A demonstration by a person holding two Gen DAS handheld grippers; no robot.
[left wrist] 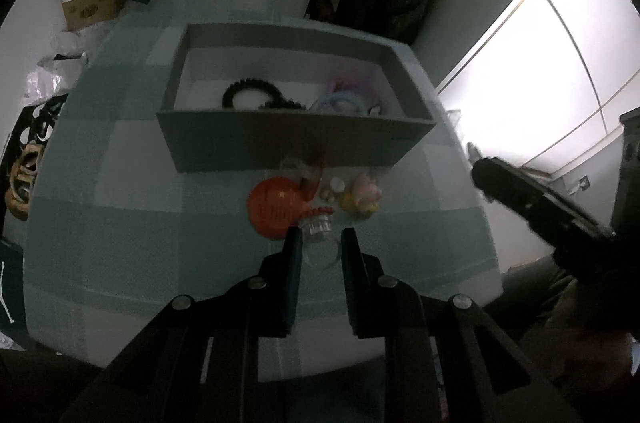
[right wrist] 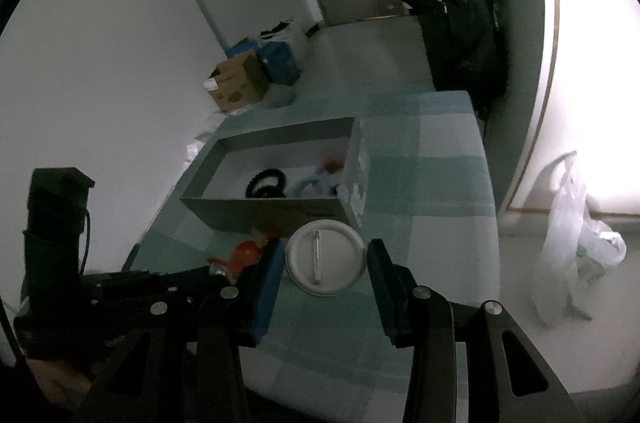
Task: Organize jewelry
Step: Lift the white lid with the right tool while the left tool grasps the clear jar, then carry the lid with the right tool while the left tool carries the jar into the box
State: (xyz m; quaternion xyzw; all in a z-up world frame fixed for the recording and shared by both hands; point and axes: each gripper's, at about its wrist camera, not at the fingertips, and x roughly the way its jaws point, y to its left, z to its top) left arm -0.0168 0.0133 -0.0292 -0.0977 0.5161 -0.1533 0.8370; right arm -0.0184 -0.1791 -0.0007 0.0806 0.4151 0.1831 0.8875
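Left gripper (left wrist: 321, 243) is pinching a clear ring (left wrist: 320, 255), lower centre | right gripper (right wrist: 326, 265) is gripping round silver pin badge (right wrist: 326, 257) edgewise | both likely bound for grey cardboard box (left wrist: 288, 143), mid-frame.

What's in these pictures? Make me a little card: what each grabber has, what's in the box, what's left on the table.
Left gripper: closed on a clear ring
Right gripper: holding a round badge, pin side showing
Box: black beaded bracelet, pale blue ring
Table: red round piece, yellow and pink charm, both in front of the box
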